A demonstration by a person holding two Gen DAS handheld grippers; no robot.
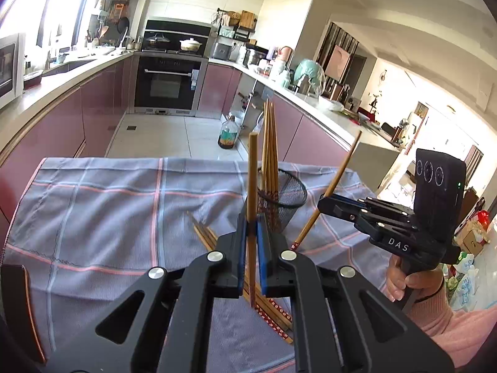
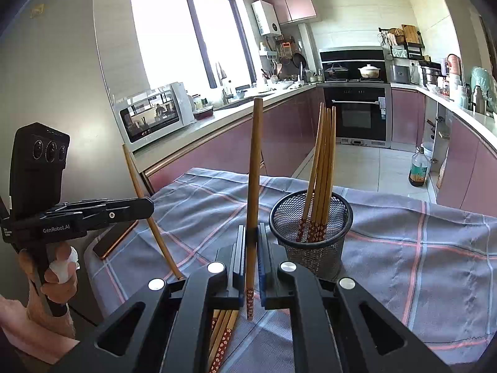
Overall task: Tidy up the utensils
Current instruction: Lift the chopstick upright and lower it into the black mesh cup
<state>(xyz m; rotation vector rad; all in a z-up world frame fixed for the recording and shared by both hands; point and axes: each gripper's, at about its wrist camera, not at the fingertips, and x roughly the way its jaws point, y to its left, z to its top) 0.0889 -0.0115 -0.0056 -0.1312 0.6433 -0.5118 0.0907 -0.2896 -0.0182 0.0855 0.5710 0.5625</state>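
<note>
Between the left claw's (image 1: pixel 251 233) pads one chopstick (image 1: pixel 252 186) stands clenched upright; the right claw (image 2: pixel 251 248) grips another chopstick (image 2: pixel 253 186) likewise. Beneath both, loose chopsticks (image 1: pixel 270 307) lie on the checked cloth (image 1: pixel 108 205). Just beyond stands the mesh holder (image 2: pixel 310 233), with several chopsticks inside.

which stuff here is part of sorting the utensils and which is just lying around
Part of the job:
- chopstick in the left gripper
- chopstick in the right gripper
- mesh cup with chopsticks standing in it
- loose chopsticks on the cloth

Lying about:
- phone
- oil bottle
- microwave
</note>
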